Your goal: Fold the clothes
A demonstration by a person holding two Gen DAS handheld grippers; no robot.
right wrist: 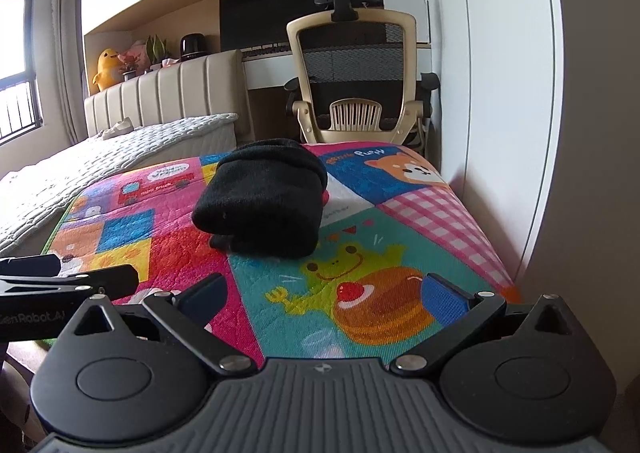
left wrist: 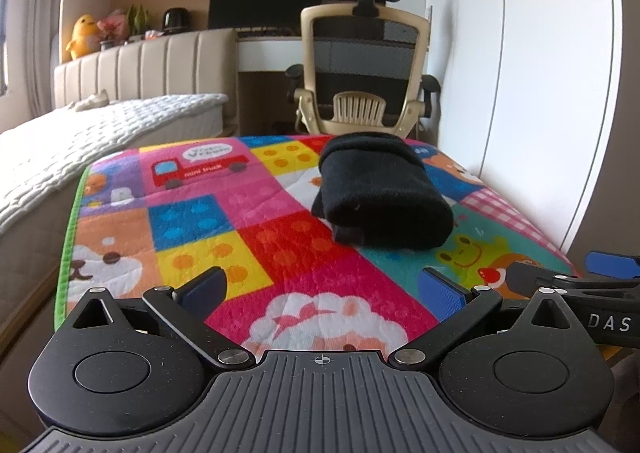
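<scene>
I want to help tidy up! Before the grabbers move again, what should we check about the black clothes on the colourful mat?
1. Left gripper open and holding nothing: ok.
2. Right gripper open and holding nothing: ok.
3. Black garment already folded into a bundle: ok, it sits in a thick stack.
4. Bundle lying fully on the play mat, away from its edges: ok.
5. Both grippers clear of the bundle: ok, mat shows between them and it.
6. Folds neat all round: cannot tell, the far side is hidden.
</scene>
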